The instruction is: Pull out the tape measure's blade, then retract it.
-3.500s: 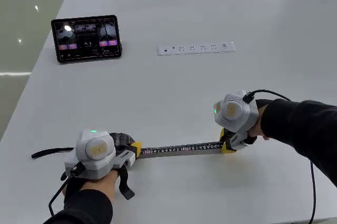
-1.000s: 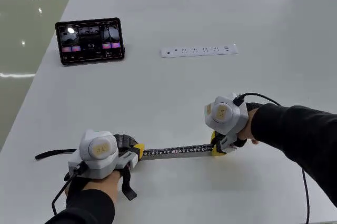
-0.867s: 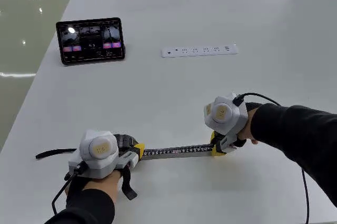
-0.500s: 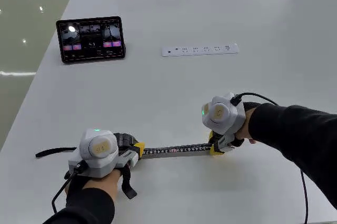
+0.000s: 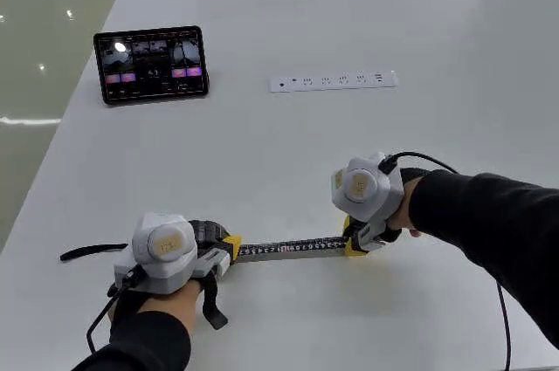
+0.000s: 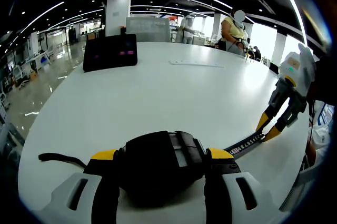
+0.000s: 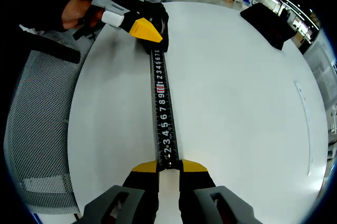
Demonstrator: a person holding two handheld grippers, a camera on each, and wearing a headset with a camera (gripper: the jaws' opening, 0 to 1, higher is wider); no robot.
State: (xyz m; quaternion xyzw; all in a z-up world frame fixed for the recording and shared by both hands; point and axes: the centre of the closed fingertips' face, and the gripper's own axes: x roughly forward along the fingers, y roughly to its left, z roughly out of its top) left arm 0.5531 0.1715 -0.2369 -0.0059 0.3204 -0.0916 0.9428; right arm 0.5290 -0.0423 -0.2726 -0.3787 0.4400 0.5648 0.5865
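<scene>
Now, the blade is out and held at both ends.
My left gripper [image 5: 218, 257] is clamped on the case [image 6: 160, 163] near the front left corner of the tabletop [image 5: 288, 153]. My right gripper [image 7: 169, 167] pinches the tip of the blade [image 7: 162, 113]. The blade lies flat along the front edge, so to retract it, I judge, the right one must travel straight left toward the case.

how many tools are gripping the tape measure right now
2. The left tool clamps the black tape measure case; the right tool pinches the tip of the black numbered blade, which is pulled out between them.
</scene>
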